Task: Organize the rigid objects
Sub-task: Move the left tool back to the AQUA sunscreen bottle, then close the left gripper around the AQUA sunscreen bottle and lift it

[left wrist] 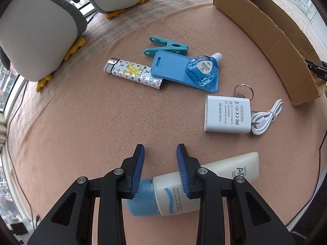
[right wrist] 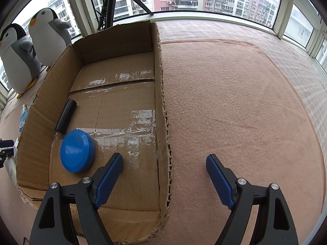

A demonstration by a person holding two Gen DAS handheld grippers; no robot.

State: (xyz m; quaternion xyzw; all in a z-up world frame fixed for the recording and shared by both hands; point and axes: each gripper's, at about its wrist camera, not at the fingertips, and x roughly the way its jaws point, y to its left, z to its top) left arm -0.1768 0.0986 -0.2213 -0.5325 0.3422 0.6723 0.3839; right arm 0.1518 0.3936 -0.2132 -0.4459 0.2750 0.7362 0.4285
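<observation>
My left gripper (left wrist: 160, 153) is open above a white tube with a blue cap (left wrist: 179, 189) that lies across under its fingers on the pink cloth; whether the pads touch it I cannot tell. Beyond lie a white AC adapter (left wrist: 227, 114), a patterned lighter (left wrist: 133, 73), a blue card holder (left wrist: 179, 71) with a small blue bottle (left wrist: 204, 69) on it, and a teal clip (left wrist: 165, 46). My right gripper (right wrist: 164, 161) is open and empty, straddling the right wall of the cardboard box (right wrist: 163, 102). In the box lie a blue round lid (right wrist: 77, 153) and a black cylinder (right wrist: 66, 114).
Two plush penguins (left wrist: 38, 30) stand at the left near the windows; they also show in the right wrist view (right wrist: 18, 59). A white cable (left wrist: 265, 118) and a key ring (left wrist: 244, 90) lie by the adapter. The box wall (left wrist: 265, 30) is at the right. A tripod (right wrist: 114, 2) stands behind the box.
</observation>
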